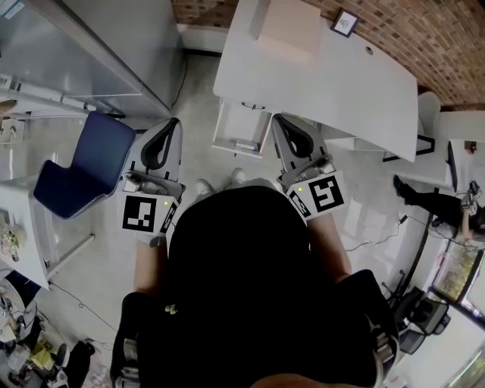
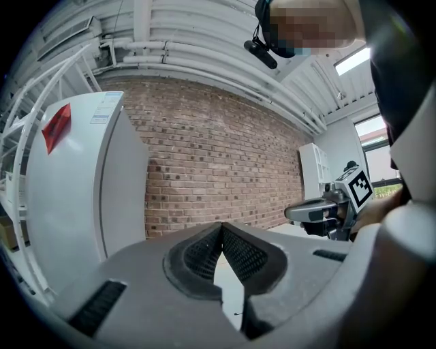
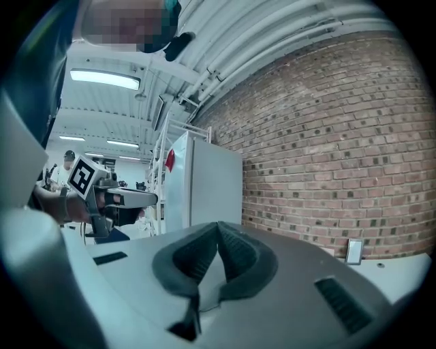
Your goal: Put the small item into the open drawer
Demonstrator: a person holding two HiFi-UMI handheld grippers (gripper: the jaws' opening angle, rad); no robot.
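- Left gripper (image 2: pixel 221 226): clenched, ribbed pads meeting at the tips, nothing held between them.
- Right gripper (image 3: pixel 218 225): likewise clenched and empty, tips touching.
- Head view: held side by side in front of the person's chest, well apart, both pointing forward at a white desk (image 1: pixel 341 83).
- Drawer (image 1: pixel 241 125): pulled open below the desk's near edge, ahead of and between the two grippers, touched by neither.
- Small item: in neither gripper; a small dark shape (image 1: pixel 246 145) at the drawer's near end, too small to name.
- Blue chair (image 1: pixel 83 168): on the floor just left of the left gripper.
- Small framed picture (image 1: pixel 345 22): standing at the desk's far edge by the brick wall (image 2: pixel 218 163).
- White cabinet (image 2: pixel 75 191): upright against that wall, left of the desk.
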